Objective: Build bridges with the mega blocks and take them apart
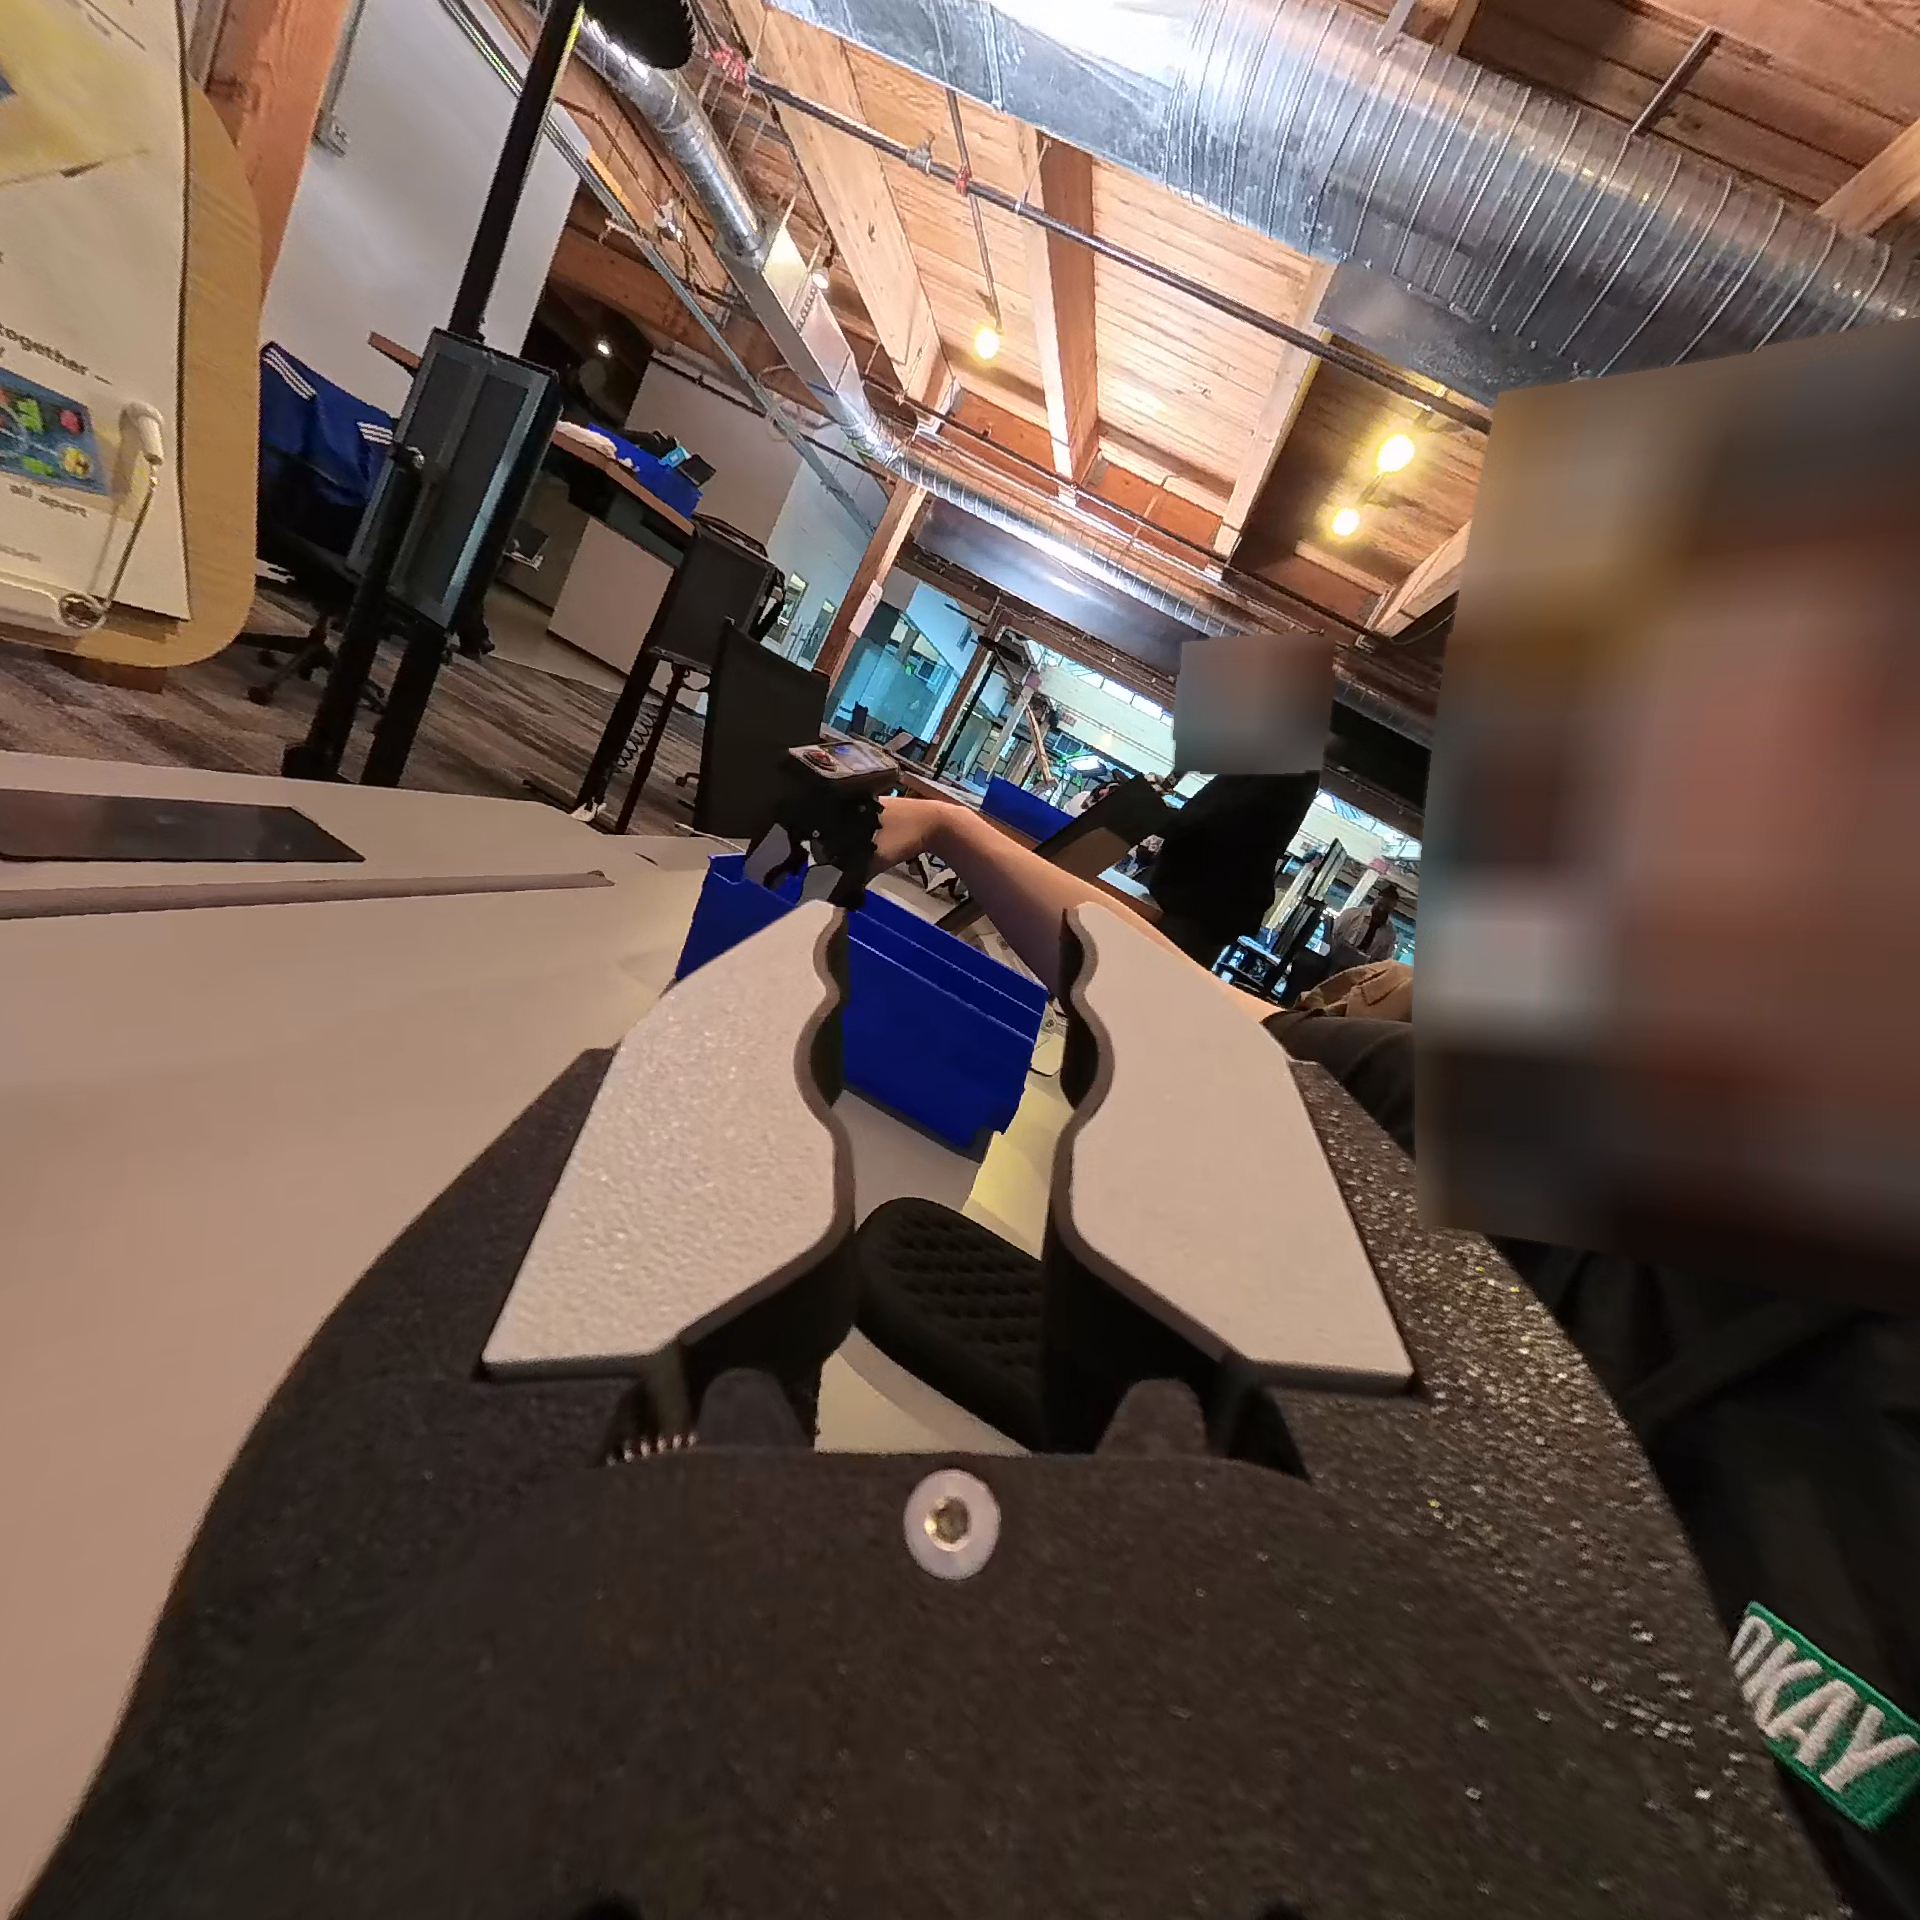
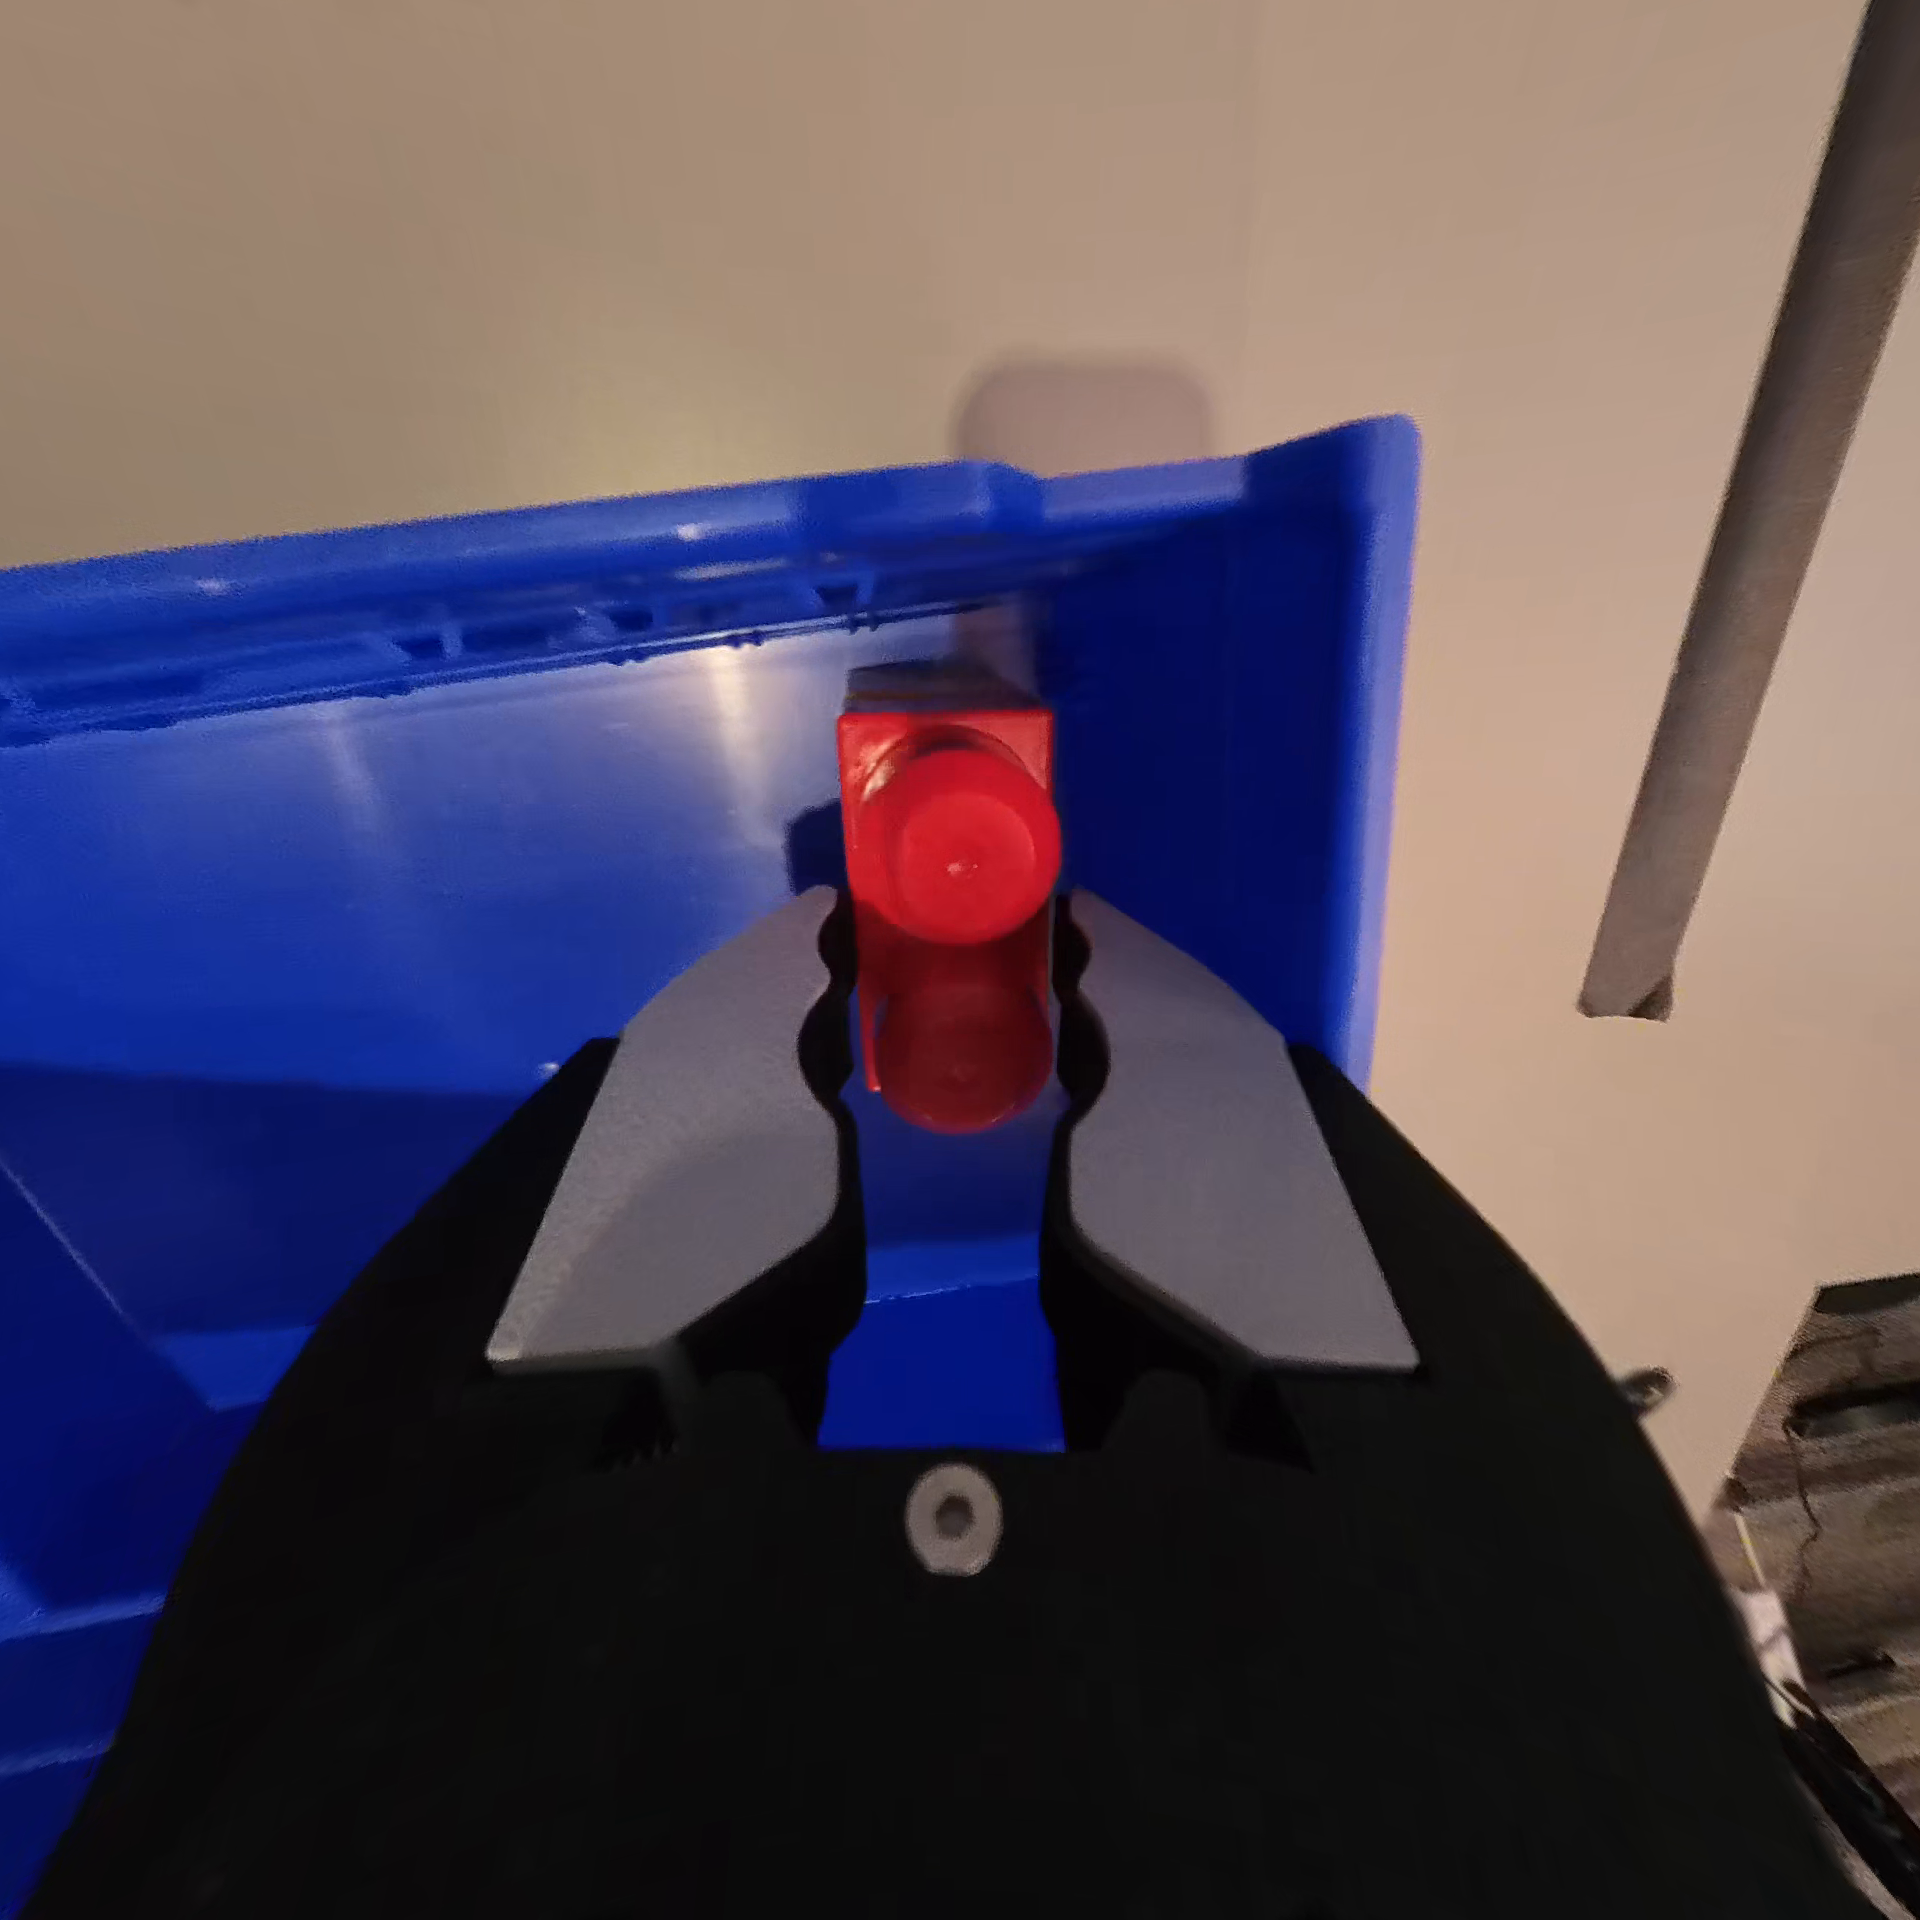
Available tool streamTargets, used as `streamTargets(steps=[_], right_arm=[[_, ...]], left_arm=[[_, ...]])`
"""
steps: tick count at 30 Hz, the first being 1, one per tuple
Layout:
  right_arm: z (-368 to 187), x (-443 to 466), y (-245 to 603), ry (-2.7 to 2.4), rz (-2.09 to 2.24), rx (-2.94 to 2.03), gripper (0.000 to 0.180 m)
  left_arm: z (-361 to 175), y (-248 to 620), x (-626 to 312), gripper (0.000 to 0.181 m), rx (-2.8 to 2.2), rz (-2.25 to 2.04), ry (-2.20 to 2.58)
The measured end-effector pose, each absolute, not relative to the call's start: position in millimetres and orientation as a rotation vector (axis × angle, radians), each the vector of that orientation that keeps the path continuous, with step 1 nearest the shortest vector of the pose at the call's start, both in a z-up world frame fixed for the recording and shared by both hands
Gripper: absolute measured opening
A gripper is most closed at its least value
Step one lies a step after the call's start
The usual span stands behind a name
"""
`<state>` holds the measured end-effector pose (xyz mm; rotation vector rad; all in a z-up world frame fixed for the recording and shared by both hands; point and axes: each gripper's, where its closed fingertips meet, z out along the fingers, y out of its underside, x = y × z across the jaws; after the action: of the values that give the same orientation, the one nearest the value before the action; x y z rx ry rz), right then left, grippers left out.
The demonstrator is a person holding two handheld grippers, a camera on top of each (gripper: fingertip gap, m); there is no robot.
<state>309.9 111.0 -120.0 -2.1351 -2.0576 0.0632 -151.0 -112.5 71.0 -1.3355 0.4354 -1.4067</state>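
Closest to the right wrist view, the right gripper (image 2: 951, 935) is clamped on a red mega block (image 2: 951, 831) by its sides, studs facing back toward the camera, inside the blue bin (image 2: 416, 883) near its right-hand end wall, apparently either lifting a piece out for the bridge or putting one back. Beside that bin, the left gripper (image 1: 945, 925) hangs above the pale counter (image 1: 260, 1039) with its fingers apart and nothing between them, probably waiting for the block; no bridge is visible on the counter near the bin.
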Motion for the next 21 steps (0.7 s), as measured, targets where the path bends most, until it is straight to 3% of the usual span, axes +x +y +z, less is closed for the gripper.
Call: streamTargets(steps=[7,12,17,18,21], right_arm=[[-69.0,312.7,104.9,-1.960,-0.106,-2.064,0.049],[22.1,284.7,101.3,-1.639,-0.198,-1.895,0.044],[115.7,203.5,84.1,-1.218,-0.065,-1.564,0.056],[126.6,184.7,77.2,-1.159,-0.023,-1.520,0.051],[145.8,130.9,63.9,-0.961,0.099,-1.458,0.072]], left_arm=[[73.4,-121.1,-167.7,0.042,-1.335,-1.349,0.441],[55.5,-107.0,-189.5,0.048,-1.459,-1.068,0.471],[43.4,-69.2,-218.8,0.049,-1.602,-0.804,0.459],[41.6,-59.2,-226.6,0.049,-1.630,-0.730,0.446],[41.3,-29.9,-258.7,0.048,-1.677,-0.440,0.362]])
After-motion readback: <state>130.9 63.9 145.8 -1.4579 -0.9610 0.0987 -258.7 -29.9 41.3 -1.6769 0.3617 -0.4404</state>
